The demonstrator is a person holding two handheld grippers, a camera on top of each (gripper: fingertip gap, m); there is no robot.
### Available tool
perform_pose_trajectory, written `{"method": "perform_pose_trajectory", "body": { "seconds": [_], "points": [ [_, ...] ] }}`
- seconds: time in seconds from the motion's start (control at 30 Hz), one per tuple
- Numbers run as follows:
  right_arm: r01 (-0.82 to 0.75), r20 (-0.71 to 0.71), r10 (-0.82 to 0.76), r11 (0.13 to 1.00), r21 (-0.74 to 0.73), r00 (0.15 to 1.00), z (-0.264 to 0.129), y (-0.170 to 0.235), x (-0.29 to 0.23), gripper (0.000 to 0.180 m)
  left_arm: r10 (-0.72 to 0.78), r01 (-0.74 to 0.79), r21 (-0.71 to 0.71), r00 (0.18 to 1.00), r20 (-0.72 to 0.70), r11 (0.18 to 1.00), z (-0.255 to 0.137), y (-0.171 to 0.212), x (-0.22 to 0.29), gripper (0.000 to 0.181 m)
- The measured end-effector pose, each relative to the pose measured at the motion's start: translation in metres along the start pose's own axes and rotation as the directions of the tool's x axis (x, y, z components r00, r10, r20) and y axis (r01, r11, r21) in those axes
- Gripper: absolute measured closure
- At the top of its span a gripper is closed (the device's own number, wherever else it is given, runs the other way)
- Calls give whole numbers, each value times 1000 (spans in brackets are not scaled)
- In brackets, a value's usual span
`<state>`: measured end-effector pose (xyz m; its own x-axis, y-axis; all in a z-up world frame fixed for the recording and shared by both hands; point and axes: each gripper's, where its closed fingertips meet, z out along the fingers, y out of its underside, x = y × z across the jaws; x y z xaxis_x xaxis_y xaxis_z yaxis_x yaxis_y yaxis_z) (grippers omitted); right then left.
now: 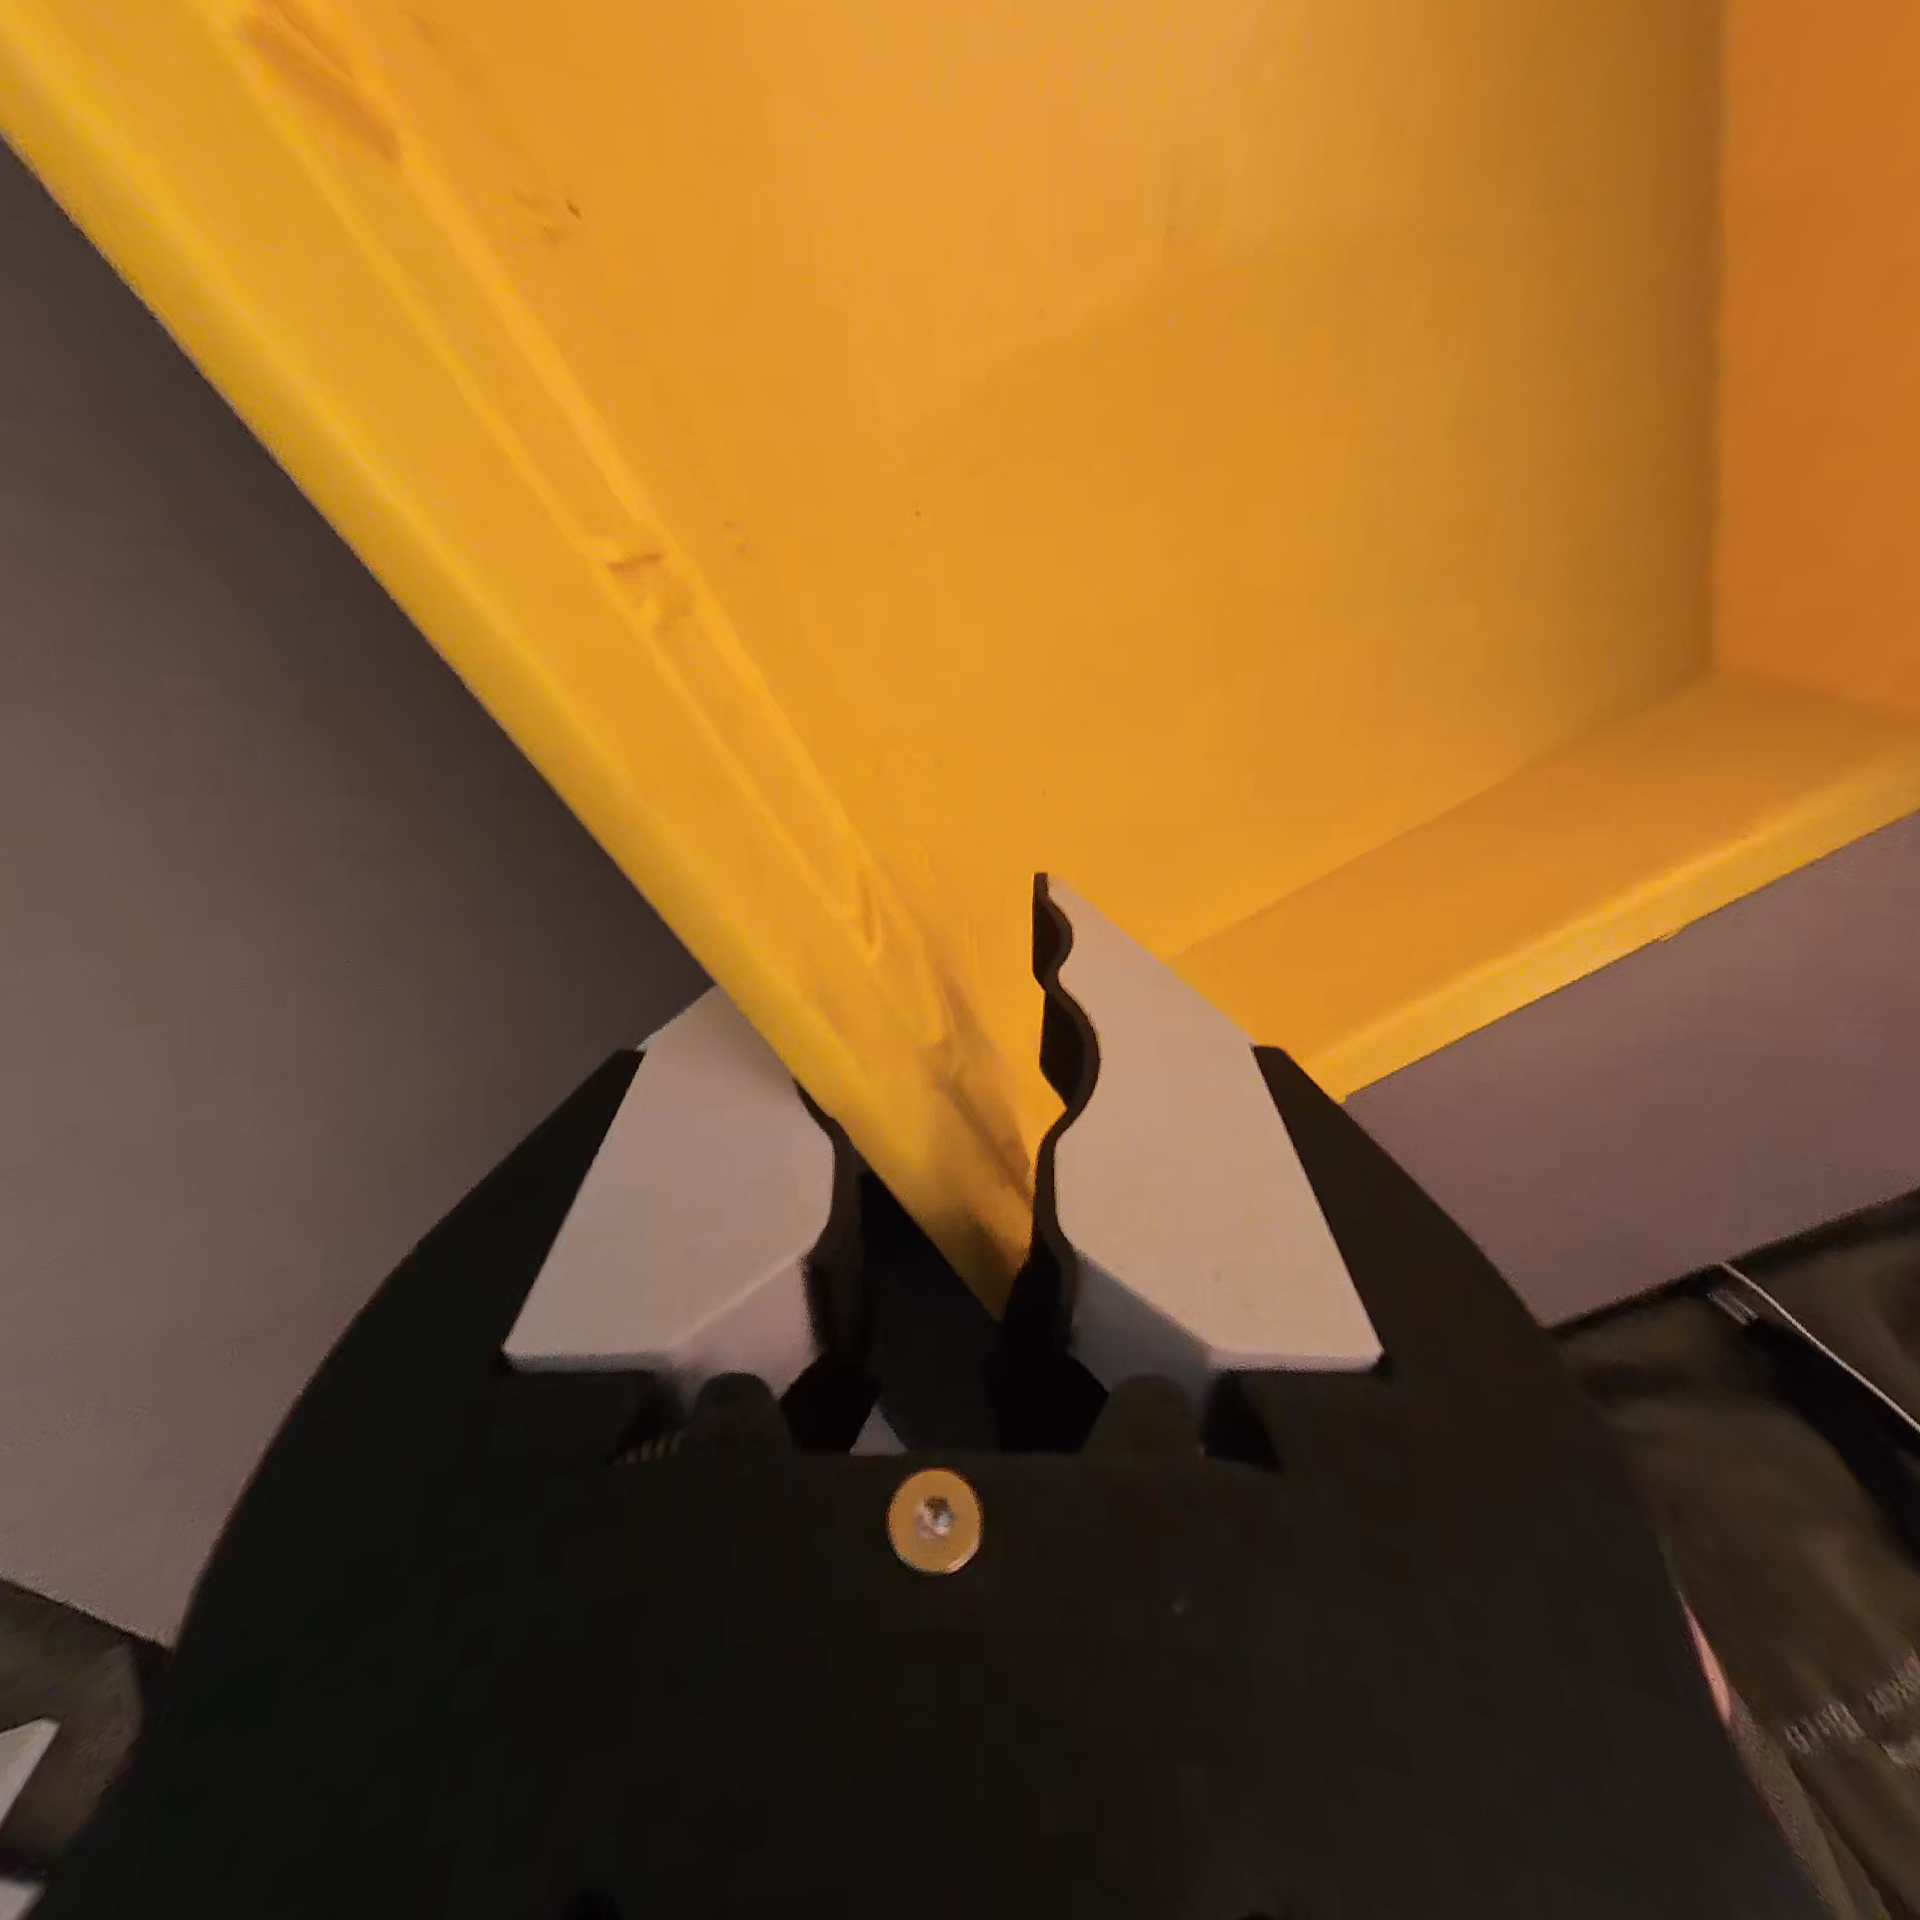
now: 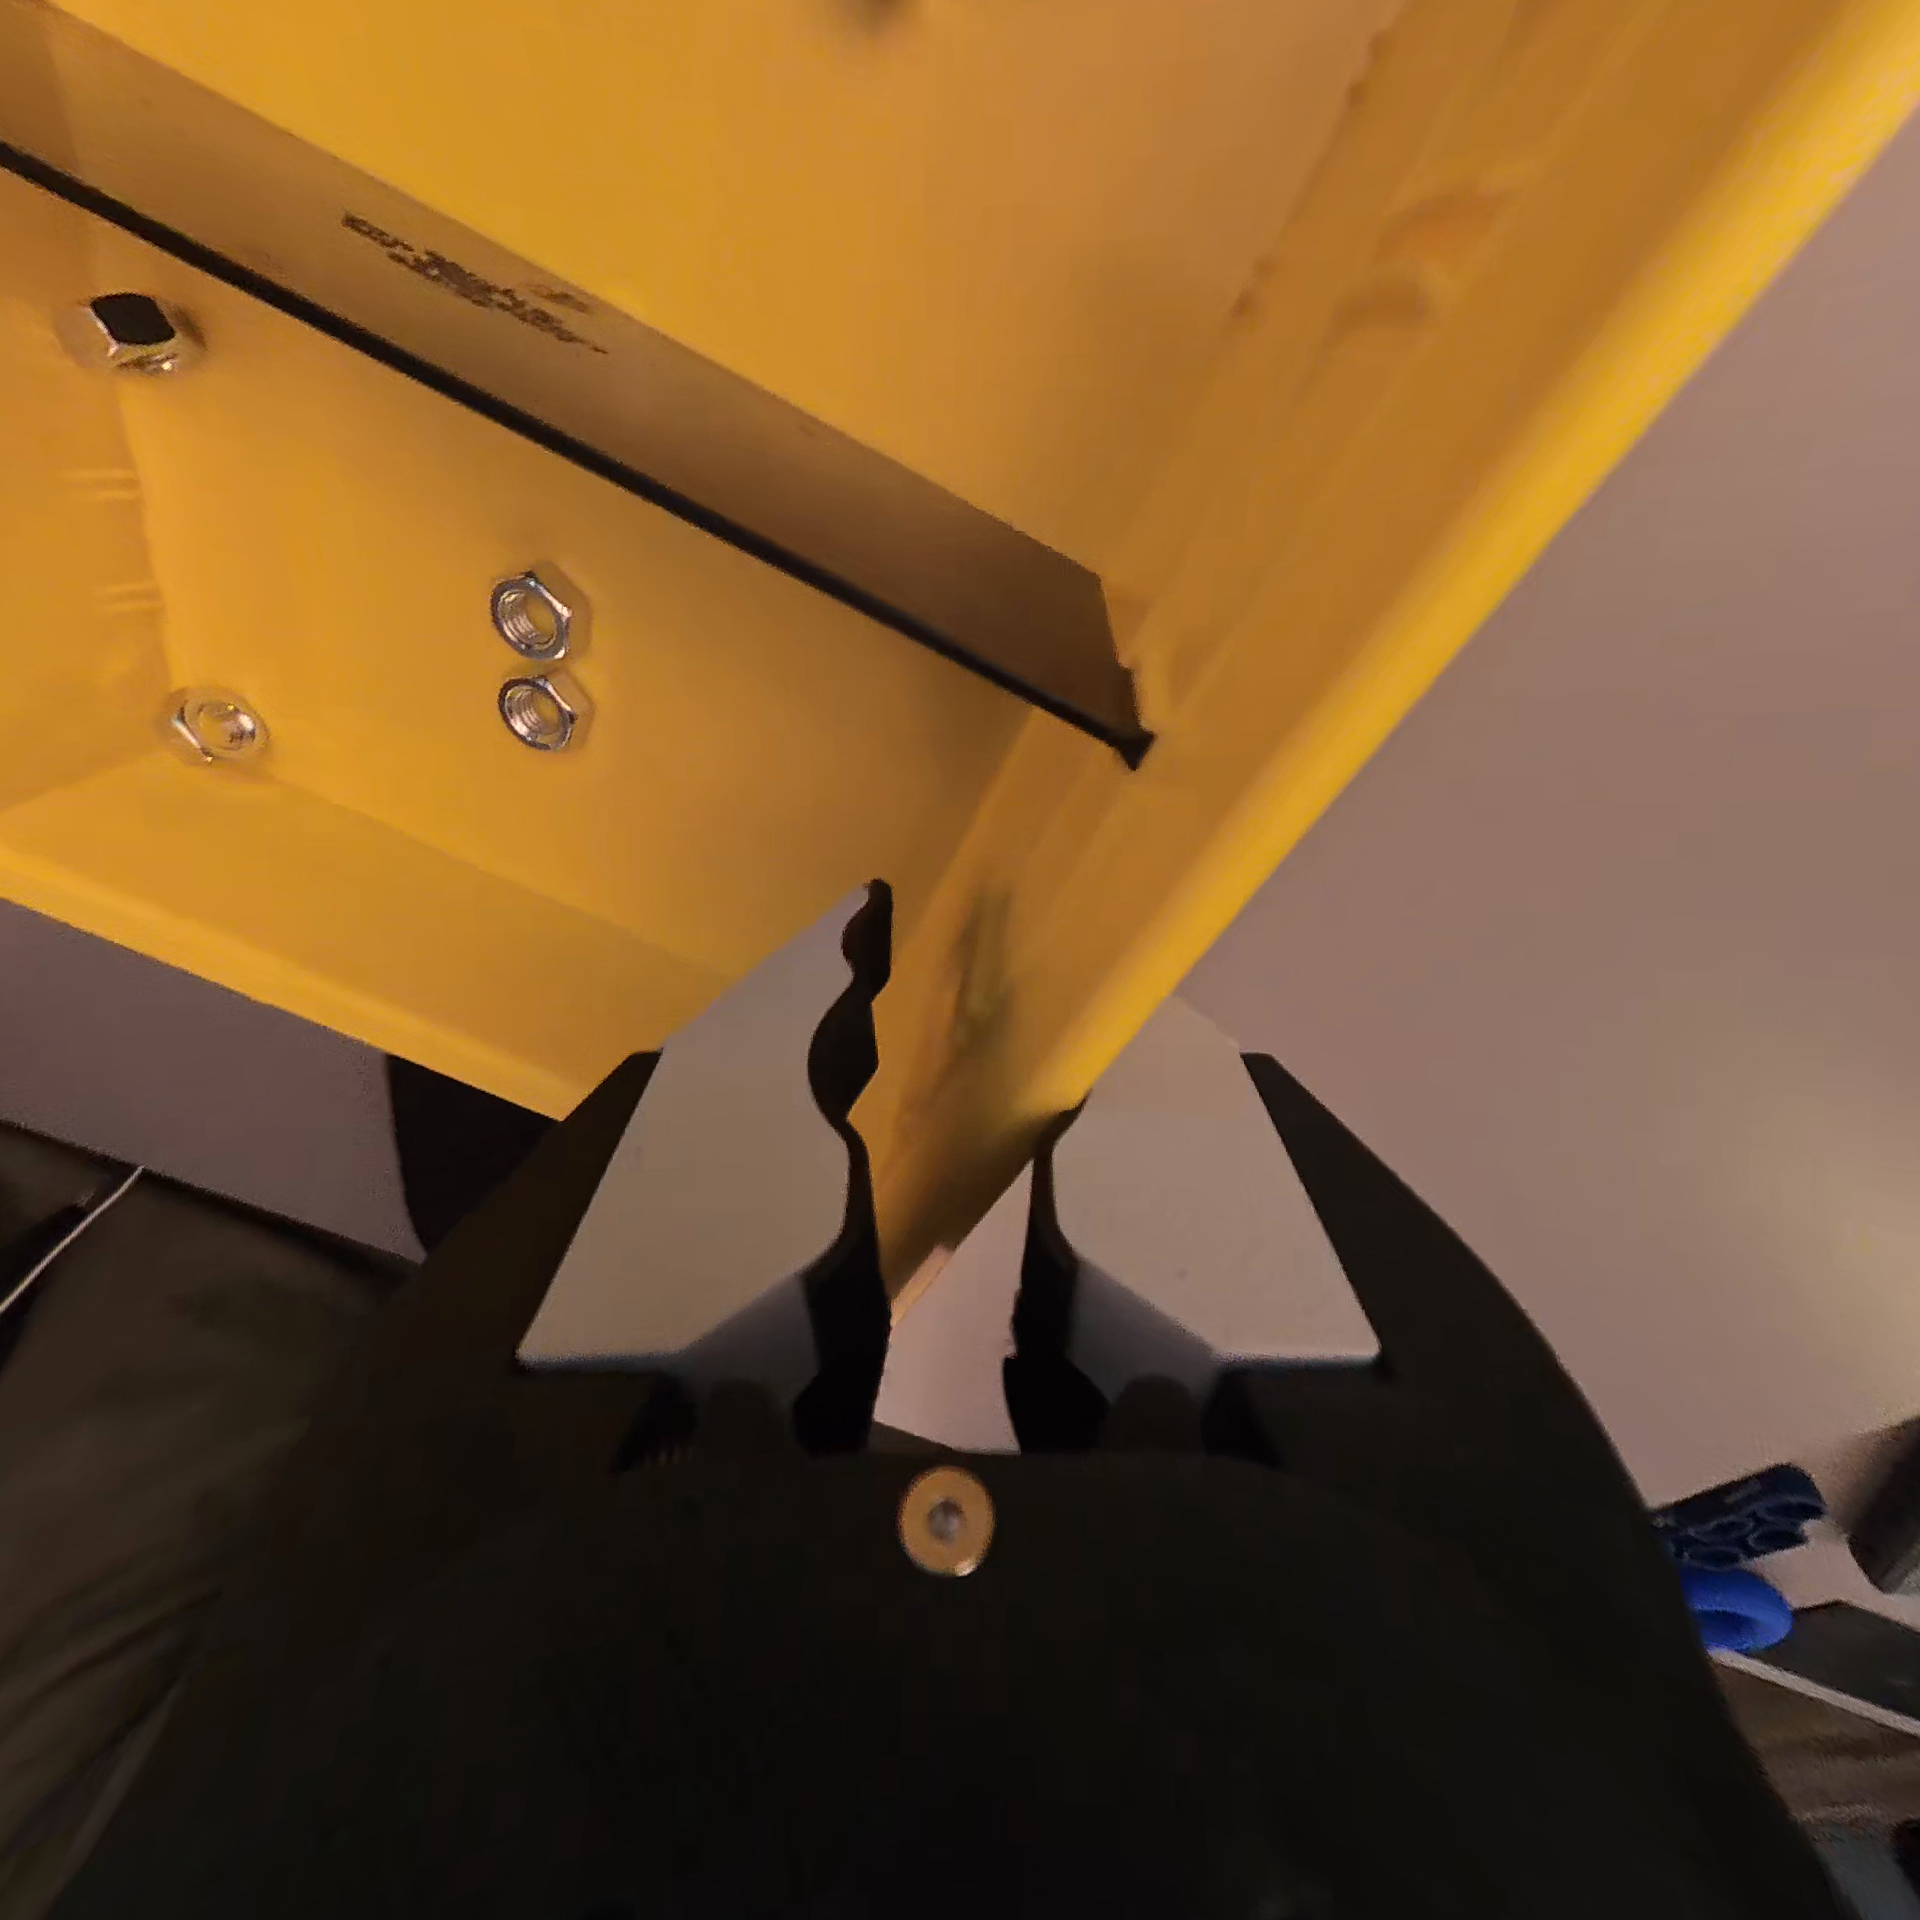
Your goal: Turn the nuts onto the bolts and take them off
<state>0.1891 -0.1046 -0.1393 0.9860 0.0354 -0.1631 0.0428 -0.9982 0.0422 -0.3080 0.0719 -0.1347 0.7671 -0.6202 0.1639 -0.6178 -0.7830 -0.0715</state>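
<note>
A yellow wooden box [image 1: 1143,436] fills both views, seen tilted and close up. My left gripper [image 1: 894,977] is shut on one side wall of the box, with a finger on each side of the rim. My right gripper [image 2: 1029,956] is shut on another wall [image 2: 1195,727] the same way. In the right wrist view several silver nuts lie inside on the box floor: two close together [image 2: 535,665], one to their left [image 2: 216,724], and one with a dark centre [image 2: 130,332] farther back. A thin dark-edged divider panel [image 2: 582,468] crosses the box. I see no bolts.
A pale grey surface [image 2: 1558,935] lies beyond the box. A dark blue holed block [image 2: 1745,1527] and a bright blue ring-shaped part [image 2: 1730,1616] sit at the lower right of the right wrist view. Dark material [image 1: 1787,1558] shows below the box's edge. Left tips to right tips: about 55 centimeters.
</note>
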Motion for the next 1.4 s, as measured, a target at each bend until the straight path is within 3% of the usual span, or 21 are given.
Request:
{"method": "perform_pose_trajectory", "body": {
  "seconds": [0.2, 0.33, 0.43, 0.5, 0.57, 0.63, 0.67, 0.7, 0.77, 0.83, 0.97, 1.1, 1.2, 1.33, 1.4],
  "points": [
    [107, 33, -107, 994, 15, 994, 0, -19, -36, 147, 0, -10, -57, 986, -168, 998, -2, -2, 42, 148],
    [61, -55, -54, 988, 139, 997, -28, -29, -30, 141, -6, 26, 108, 983, -186, 994, -28, -9, 40, 151],
    [78, -175, -17, 933, 352, 984, -75, -45, -39, 139, -21, 59, 296, 991, -131, 953, -62, -14, 28, 151],
    [199, -294, -39, 820, 537, 955, -119, -69, -65, 134, -37, 62, 444, 997, -66, 894, -91, -22, 15, 152],
    [348, -330, -142, 588, 730, 933, -160, -98, -130, 129, -75, 61, 605, 997, -2, 794, -127, -33, 3, 153],
    [401, -306, -321, 296, 867, 896, -182, -115, -219, 94, -93, 45, 756, 995, 21, 653, -166, -44, 0, 156],
    [390, -276, -414, 222, 894, 868, -179, -117, -258, 95, -80, 29, 816, 997, 21, 578, -185, -48, 4, 159],
    [374, -215, -488, 256, 892, 846, -164, -121, -288, 96, -53, 9, 861, 998, 21, 509, -201, -50, 11, 160],
    [399, -133, -517, 445, 802, 845, -119, -137, -313, 101, 12, -37, 913, 999, 35, 407, -224, -50, 28, 163],
    [433, -173, -451, 575, 694, 876, -88, -165, -305, 111, 56, -84, 936, 996, 68, 342, -239, -47, 42, 164],
    [341, -135, -320, 772, 537, 938, -48, -204, -283, 114, 103, -167, 948, 984, 144, 271, -252, -38, 62, 164],
    [285, -127, -256, 871, 399, 958, -14, -211, -268, 114, 109, -191, 956, 979, 171, 223, -260, -32, 70, 165],
    [193, 30, -210, 939, 286, 977, 17, -201, -279, 113, 119, -168, 963, 982, 145, 211, -263, -31, 72, 164],
    [107, 48, -116, 982, 156, 992, 46, -195, -266, 114, 125, -171, 960, 981, 146, 222, -261, -30, 74, 164],
    [89, 92, -98, 992, 94, 991, 54, -190, -270, 126, 124, -181, 958, 980, 157, 220, -261, -30, 75, 164]
  ]
}}
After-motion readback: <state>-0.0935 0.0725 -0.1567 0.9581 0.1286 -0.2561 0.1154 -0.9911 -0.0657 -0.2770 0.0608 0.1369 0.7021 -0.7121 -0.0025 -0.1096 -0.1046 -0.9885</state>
